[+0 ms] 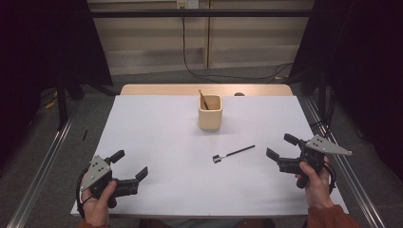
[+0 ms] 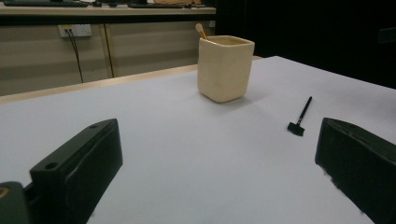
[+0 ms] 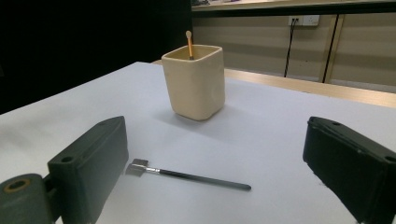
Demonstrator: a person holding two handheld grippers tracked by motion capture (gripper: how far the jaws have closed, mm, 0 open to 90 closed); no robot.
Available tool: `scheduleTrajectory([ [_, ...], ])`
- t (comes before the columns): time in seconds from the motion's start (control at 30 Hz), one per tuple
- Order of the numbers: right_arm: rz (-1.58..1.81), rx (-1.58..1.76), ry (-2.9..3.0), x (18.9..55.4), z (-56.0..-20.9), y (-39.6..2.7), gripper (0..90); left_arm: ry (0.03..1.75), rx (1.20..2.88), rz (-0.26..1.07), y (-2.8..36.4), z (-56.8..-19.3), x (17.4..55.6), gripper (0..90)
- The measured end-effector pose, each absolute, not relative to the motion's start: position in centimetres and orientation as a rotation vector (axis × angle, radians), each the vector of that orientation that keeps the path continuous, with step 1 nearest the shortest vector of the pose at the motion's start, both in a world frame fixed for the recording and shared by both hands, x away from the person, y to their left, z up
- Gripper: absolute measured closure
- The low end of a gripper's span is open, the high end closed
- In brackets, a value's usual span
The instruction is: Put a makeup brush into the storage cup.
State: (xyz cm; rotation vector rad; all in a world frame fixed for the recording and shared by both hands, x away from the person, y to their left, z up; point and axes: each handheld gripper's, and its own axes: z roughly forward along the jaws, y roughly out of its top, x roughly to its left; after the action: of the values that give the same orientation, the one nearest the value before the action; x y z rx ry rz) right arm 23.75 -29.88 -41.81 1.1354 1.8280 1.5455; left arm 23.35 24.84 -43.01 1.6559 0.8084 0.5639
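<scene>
Brush [image 1: 234,154] of a slim black sort, with a small flat head at one end and a thin handle, lies flat on the white bench [image 1: 157,142], its head toward the person and its handle slanting away to the right. It rests in front of the cream square cup [image 1: 210,112], apart from it, and that cup already holds a wooden-handled stick [image 1: 203,100] leaning against its inner wall. The right claw [image 1: 281,151] hovers just right of the brush handle, jaws spread wide and nothing between them; in the right gripper view the brush [image 3: 187,175] lies low between the two black jaws, nearer the one on the left of that view. The left claw [image 1: 130,167] sits well away at the near left of the bench, likewise open and empty, with the cup [image 2: 225,68] and brush [image 2: 300,117] far ahead of it. The step in hand looks like the approach to picking up the brush, probably to stand it in the cup beside the stick. The next move calls for lowering the right claw over the thin handle, jaws set across it, and closing close to the bench surface, since so slim a handle could slip or roll.
</scene>
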Motion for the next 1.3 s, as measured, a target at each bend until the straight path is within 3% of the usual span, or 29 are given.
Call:
scheduleTrajectory([
  [0.57, 1.507, 1.177, 1.831, 20.1, -43.5, -30.5, 5.1, 0.826, 1.635, 0.562, 25.3, -43.1, 23.0, 0.8],
  [1.3, 1.535, 1.163, 1.814, 20.1, -43.0, -30.9, 1.9, 0.817, 1.636, 0.56, 25.4, -43.1, 23.0, 1.0],
])
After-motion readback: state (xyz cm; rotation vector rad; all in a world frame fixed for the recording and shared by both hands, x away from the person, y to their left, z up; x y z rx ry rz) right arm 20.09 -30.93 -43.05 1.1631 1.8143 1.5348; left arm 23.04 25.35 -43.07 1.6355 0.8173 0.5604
